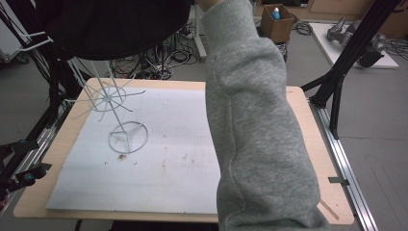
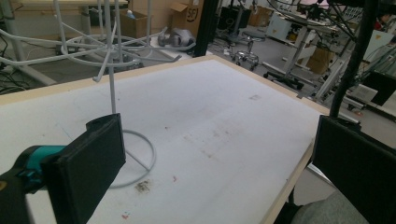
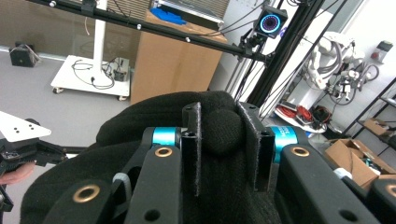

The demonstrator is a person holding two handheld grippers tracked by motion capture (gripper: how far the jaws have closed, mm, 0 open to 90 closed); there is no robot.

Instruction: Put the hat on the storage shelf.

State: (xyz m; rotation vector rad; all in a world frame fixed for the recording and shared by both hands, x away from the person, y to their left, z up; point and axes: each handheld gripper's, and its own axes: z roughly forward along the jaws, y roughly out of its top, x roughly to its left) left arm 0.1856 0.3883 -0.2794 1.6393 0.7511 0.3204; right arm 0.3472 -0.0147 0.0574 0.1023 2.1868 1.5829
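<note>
A black knit cloth, soft like a hat, hangs high over the table's far left. My right gripper is shut on a fold of that black cloth, and a grey sleeve rises toward it. Under the cloth a white wire stand with radiating arms and a ring base stands on the white board. My left gripper waits at the table's left edge. In its own view this left gripper is open wide and holds nothing, with the wire stand just past its left jaw.
The wooden table carries the board, which has small brown stains. A black frame post stands at the right. Behind the table lie cables and a cardboard box holding a blue bottle.
</note>
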